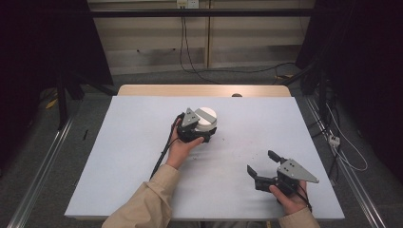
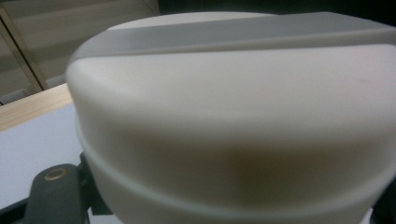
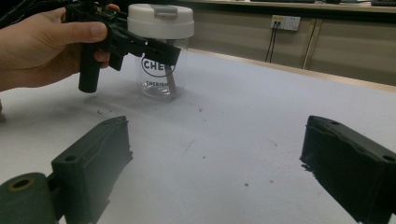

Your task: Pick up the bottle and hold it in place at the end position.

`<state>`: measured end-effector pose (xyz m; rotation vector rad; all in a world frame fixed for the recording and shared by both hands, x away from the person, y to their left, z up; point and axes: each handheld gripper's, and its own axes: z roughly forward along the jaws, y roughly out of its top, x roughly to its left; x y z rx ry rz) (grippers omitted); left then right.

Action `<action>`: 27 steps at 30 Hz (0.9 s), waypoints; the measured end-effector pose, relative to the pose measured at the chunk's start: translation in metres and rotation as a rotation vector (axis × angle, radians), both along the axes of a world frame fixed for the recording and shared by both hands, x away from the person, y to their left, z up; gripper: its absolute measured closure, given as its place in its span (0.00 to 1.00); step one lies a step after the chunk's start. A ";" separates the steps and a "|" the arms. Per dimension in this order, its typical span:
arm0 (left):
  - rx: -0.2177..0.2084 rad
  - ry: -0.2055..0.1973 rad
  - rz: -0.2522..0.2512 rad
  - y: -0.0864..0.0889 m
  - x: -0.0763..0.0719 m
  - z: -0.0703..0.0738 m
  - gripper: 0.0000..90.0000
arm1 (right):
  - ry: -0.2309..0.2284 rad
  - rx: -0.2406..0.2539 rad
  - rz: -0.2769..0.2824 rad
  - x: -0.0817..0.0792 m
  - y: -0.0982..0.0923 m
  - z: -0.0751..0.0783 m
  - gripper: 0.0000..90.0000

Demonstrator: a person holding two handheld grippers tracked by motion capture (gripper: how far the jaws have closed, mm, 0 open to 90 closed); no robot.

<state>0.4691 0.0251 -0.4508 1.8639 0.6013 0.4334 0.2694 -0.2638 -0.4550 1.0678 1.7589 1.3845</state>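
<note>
- White-lidded clear jar [image 3: 161, 51] stood upright on the pale mat [image 1: 142, 156], near the middle of the table and a little toward its far edge.
- Its lid [image 2: 233, 116] loomed so close in the left gripper view that it was blurred; a grey strap crossed its top, and the glass below was cut off by the frame.
- Left gripper [image 1: 202, 135] sat pressed against the jar just under the lid, jaws drawn nearly together. From above its grey plate and the hand [image 1: 180, 147] hid the contact; the right gripper view showed one black jaw crossing the front of the glass, so what the jaws pinched could not be made out.
- Print on the jar was partly covered by that jaw; only some letters could be read.
- Right gripper [image 1: 261, 164] rested low at the near right of the mat, well apart from the jar, jaws spread wide with nothing between them.
- Small dark specks dotted the mat between the two grippers.
</note>
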 end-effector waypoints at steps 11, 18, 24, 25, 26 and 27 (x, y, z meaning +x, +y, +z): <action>0.003 0.013 -0.021 0.005 0.001 -0.003 0.20 | 0.010 0.007 0.000 0.002 -0.001 -0.001 0.08; 0.009 0.024 -0.031 0.008 0.000 -0.003 0.20 | 0.024 -0.012 0.019 0.007 0.004 -0.001 0.08; -0.008 0.038 -0.038 0.009 0.001 -0.005 0.20 | 0.042 -0.018 0.033 0.017 0.012 0.003 0.07; -0.010 0.041 -0.036 0.009 0.001 -0.006 0.20 | 0.047 -0.020 0.039 0.019 0.013 0.003 0.07; -0.012 0.046 -0.038 0.009 0.002 -0.006 0.20 | 0.056 -0.023 0.040 0.021 0.015 0.003 0.07; -0.017 0.053 -0.042 0.009 0.002 -0.006 0.20 | 0.068 -0.020 0.037 0.023 0.016 0.003 0.07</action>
